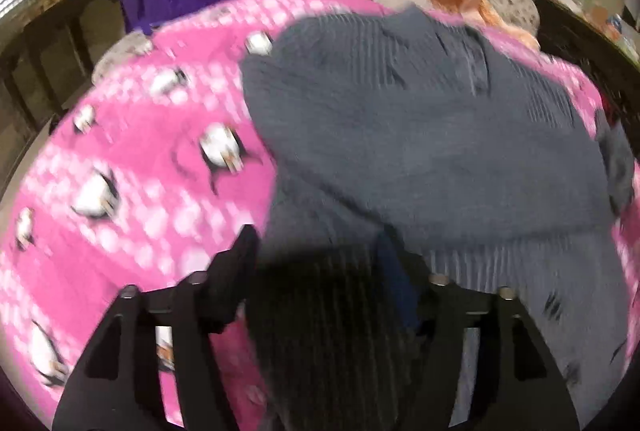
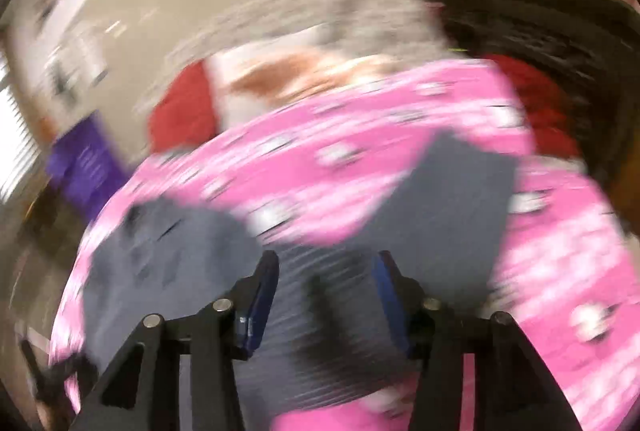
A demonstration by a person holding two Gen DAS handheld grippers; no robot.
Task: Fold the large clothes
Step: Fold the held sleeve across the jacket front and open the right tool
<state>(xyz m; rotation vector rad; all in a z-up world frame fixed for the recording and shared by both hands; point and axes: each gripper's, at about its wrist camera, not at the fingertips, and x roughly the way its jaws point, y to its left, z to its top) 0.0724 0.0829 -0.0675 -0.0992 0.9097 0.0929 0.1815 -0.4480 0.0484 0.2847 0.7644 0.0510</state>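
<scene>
Both fingers sets [image 1: 316,251] [image 2: 326,271] stand parted over grey garment [image 1: 432,135], gripping nothing.

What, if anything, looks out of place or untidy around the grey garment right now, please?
The grey ribbed garment lies rumpled and skewed on the pink penguin blanket, one flap bunched at its right edge. Both views are blurred; no spill or damage shows.

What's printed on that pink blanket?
Black-and-white penguins on the pink blanket with pale dotted bands, clearest in the left wrist view.
</scene>
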